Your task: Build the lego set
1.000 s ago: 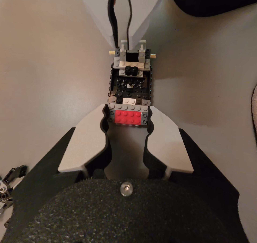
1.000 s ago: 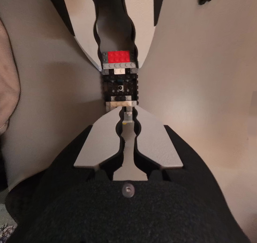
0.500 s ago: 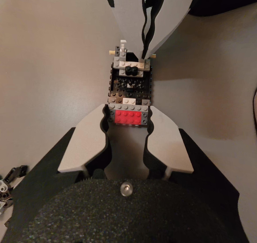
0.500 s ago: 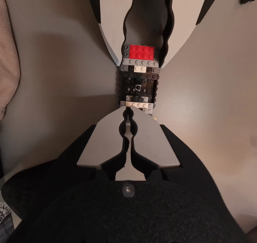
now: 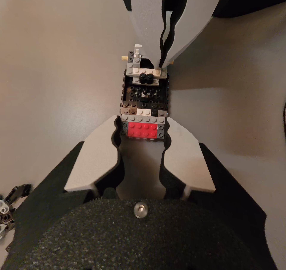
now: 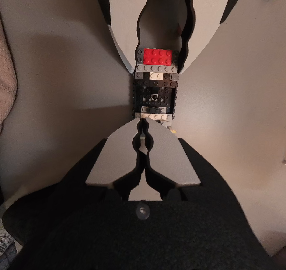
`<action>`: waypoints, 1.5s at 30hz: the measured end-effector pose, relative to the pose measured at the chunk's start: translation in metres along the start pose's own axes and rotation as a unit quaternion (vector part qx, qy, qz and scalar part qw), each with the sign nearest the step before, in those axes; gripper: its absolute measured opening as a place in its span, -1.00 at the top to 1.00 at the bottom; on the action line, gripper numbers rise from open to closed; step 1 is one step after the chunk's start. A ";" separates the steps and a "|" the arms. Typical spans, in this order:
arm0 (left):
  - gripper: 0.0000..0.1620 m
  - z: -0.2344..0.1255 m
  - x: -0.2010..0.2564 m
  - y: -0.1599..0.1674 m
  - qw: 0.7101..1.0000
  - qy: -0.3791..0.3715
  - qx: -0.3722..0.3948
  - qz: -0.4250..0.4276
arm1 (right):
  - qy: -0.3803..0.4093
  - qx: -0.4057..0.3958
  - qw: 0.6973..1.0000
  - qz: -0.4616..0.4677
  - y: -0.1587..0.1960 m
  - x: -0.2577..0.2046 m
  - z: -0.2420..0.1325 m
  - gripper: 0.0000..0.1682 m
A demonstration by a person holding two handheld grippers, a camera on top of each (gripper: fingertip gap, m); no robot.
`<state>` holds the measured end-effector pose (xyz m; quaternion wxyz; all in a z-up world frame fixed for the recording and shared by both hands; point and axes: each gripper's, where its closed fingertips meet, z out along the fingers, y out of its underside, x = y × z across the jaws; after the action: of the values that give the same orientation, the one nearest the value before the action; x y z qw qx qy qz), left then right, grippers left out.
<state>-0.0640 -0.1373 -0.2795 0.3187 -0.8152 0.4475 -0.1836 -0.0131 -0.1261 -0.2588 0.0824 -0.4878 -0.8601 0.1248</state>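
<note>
The lego build (image 5: pixel 144 98) sits flat on the worktop (image 5: pixel 61 77), the left tool (image 5: pixel 143 128) clamping its red-brick end, probably to steady it. The right tool (image 6: pixel 142 120), pinched nearly closed, presses its tips onto the far grey corner; any piece between them can't be seen
</note>
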 end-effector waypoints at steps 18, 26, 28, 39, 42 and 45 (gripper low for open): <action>0.35 0.000 0.000 0.000 1.000 0.004 0.003 -0.002 | 0.021 0.062 0.998 0.000 -0.002 0.006 -0.010 0.88; 0.35 0.000 0.000 0.000 1.000 0.003 0.002 -0.001 | 0.005 0.008 1.000 -0.004 -0.001 0.002 -0.001 0.99; 0.35 0.000 0.000 0.000 1.000 0.002 0.001 -0.001 | 0.003 -0.007 1.000 -0.003 0.000 0.002 -0.001 0.99; 0.35 0.000 0.000 0.000 1.000 0.000 0.001 0.000 | -0.010 -0.038 0.999 0.033 0.000 0.002 0.001 1.00; 0.35 0.000 0.000 0.000 1.000 0.000 0.001 0.000 | -0.011 -0.028 0.999 0.041 0.000 0.002 0.001 1.00; 0.35 0.000 0.000 0.000 1.000 0.000 0.002 -0.001 | -0.019 0.001 0.997 0.081 0.000 0.005 -0.002 1.00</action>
<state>-0.0640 -0.1369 -0.2794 0.3207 -0.8149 0.4462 -0.1845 -0.0151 -0.1216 -0.2563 0.0562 -0.5534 -0.8189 0.1416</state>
